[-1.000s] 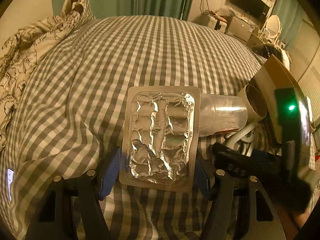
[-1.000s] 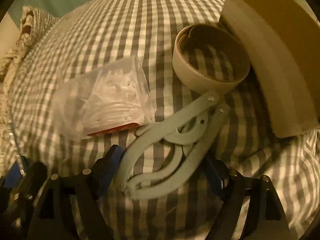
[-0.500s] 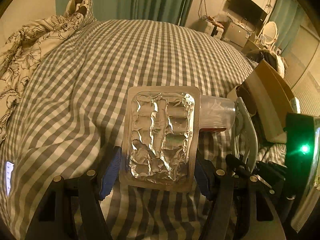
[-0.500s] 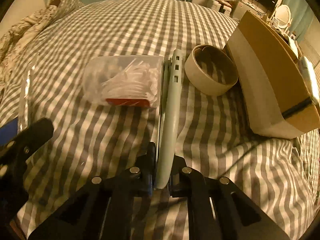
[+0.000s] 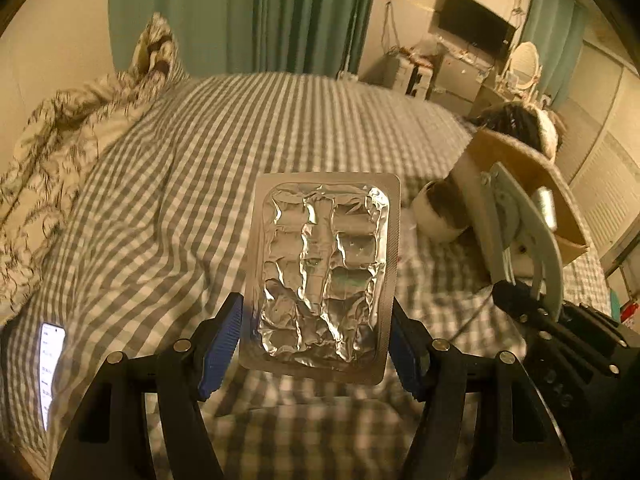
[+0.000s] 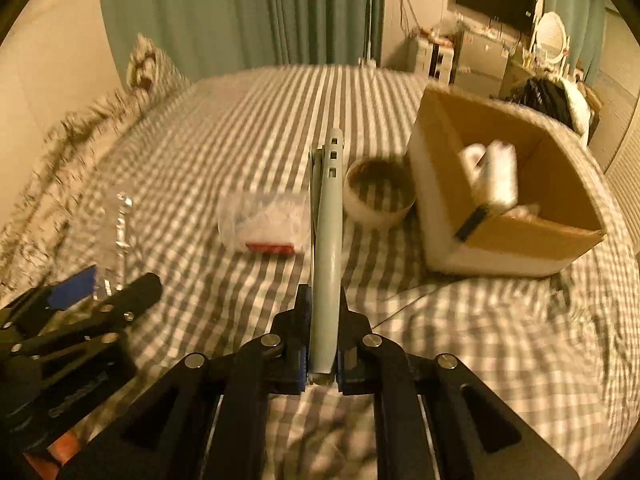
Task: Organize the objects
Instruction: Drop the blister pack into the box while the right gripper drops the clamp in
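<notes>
I have both grippers loaded above the checked bed. My left gripper (image 5: 316,344) is clamped across the width of a foil blister pack (image 5: 322,276), its blue pads pressing the two long edges, so the pack stands out flat in front of the camera. My right gripper (image 6: 322,340) is closed tight on a pale grey-green folding hanger (image 6: 327,240), collapsed and held edge-on by one end, the rest sticking out toward the far side of the bed. The open cardboard box (image 6: 560,236) sits near the bed's right edge with a white bottle (image 6: 494,174) inside; a tape roll (image 6: 378,196) lies just beside its left wall, and a clear bag of white bits (image 6: 266,220) lies left of the hanger.

What worries me from here:
- The hanger is long and pinched only at its end — a quick swing toward the box could make it pivot or slip in the pads.
- Its free tip could clip the box rim or the tape roll and shove them.
- The blister pack is thin; it may buckle and pop free.
- My two grippers are close together, so crossing paths risks a knock.
</notes>
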Action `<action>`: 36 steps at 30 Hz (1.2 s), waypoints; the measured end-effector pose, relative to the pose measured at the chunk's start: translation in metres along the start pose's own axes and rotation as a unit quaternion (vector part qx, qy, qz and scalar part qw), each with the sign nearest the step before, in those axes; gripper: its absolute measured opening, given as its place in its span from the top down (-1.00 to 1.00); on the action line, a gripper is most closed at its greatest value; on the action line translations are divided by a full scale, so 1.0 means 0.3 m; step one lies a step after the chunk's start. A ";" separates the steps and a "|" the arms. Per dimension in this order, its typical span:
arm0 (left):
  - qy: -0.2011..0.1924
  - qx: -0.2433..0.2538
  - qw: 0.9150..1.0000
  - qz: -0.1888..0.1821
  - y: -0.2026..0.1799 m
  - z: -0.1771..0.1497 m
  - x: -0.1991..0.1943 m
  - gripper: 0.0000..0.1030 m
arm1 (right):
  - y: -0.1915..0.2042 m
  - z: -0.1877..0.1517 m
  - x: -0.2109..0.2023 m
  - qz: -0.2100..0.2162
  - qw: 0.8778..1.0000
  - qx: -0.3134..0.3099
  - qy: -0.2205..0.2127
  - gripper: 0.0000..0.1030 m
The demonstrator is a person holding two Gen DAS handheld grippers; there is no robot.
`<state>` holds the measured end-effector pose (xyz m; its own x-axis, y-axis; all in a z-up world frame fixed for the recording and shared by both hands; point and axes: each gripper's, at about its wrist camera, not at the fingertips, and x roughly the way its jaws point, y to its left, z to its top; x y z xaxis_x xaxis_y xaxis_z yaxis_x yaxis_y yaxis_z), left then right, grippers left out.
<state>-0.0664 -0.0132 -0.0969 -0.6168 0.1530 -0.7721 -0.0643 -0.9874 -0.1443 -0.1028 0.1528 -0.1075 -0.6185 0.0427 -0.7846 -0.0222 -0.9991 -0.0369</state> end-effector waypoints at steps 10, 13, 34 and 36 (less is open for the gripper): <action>-0.059 0.060 0.995 -0.059 -0.296 0.187 -0.148 -0.34 | -0.248 0.148 -0.306 0.002 0.994 0.024 -0.107 0.83; -0.066 0.089 0.991 -0.078 -0.419 0.252 -0.147 -0.34 | -0.370 0.209 -0.354 -0.011 0.991 0.030 -0.129 0.83; 0.012 0.164 0.982 -0.090 -0.817 0.389 0.306 -0.64 | -0.855 0.309 0.007 -0.012 0.989 0.123 -0.076 0.20; 0.006 0.153 0.984 -0.089 -0.765 0.395 0.281 -0.64 | -0.863 0.306 -0.027 -0.024 0.988 0.128 -0.085 0.19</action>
<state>-0.1967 0.2216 -0.0554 -0.5662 0.3225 -0.7585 -0.4042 -0.9107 -0.0855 -0.1640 0.4105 -0.0348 -0.7340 0.1095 -0.6703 -0.2389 -0.9655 0.1040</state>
